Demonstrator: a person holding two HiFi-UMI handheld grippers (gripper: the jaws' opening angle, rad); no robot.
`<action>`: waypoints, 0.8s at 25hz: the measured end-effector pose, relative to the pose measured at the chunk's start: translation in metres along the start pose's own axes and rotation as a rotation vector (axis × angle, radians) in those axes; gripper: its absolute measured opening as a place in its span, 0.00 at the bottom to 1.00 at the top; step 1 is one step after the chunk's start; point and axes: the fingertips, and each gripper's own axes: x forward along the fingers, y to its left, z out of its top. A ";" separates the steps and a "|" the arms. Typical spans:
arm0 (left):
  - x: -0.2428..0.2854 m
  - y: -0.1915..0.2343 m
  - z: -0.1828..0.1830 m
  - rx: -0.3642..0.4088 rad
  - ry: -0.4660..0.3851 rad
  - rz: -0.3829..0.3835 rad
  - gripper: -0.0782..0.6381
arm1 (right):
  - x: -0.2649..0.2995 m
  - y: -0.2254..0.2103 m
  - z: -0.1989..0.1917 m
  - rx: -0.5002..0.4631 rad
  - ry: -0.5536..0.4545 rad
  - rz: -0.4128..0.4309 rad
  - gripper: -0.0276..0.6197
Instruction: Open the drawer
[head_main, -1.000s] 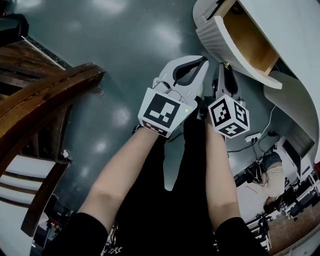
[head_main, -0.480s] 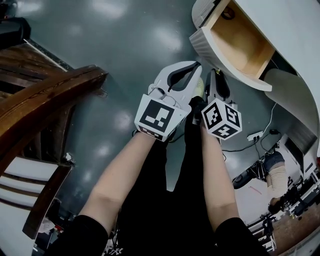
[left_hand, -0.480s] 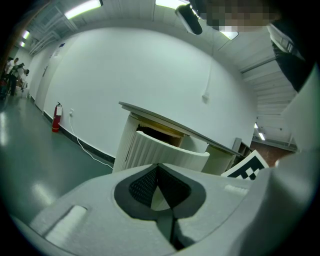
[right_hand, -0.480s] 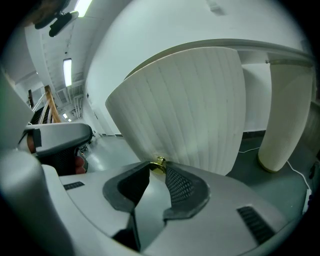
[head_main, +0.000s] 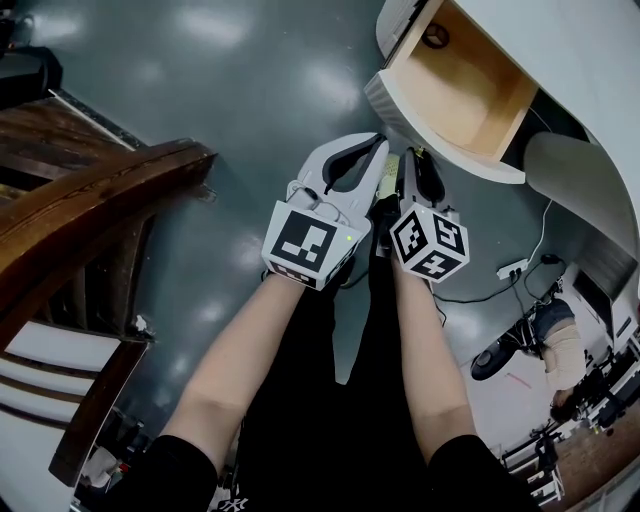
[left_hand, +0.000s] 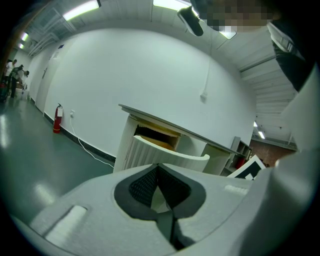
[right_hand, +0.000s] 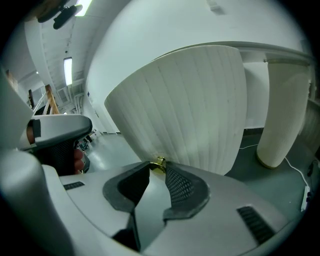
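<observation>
the right claw (right_hand: 158, 168) is pinched on the small brass knob (right_hand: 159, 162) of the ribbed white drawer (right_hand: 185, 105). the left claw (left_hand: 158, 169) is closed on nothing, just beside it. the drawer stands partly out of the counter (head_main: 590, 60), its wooden inside showing. the pulling step looks under way. next calls for a straight pull toward the person with a firm pinch, since the small knob could slip.

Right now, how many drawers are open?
1. The ribbed-front drawer, upper right in the head view, is pulled out, its brass knob gripped by the right gripper. Other drawers may be hidden beyond the frame.
</observation>
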 end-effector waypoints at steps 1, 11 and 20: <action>-0.002 -0.001 0.001 0.001 -0.002 0.000 0.12 | -0.002 0.001 -0.002 -0.001 0.002 0.001 0.21; -0.017 -0.013 -0.002 0.005 0.004 0.004 0.12 | -0.006 0.001 -0.007 -0.002 0.011 0.022 0.21; -0.033 -0.041 0.026 0.012 0.020 -0.028 0.12 | -0.043 0.007 0.010 -0.019 0.040 0.012 0.21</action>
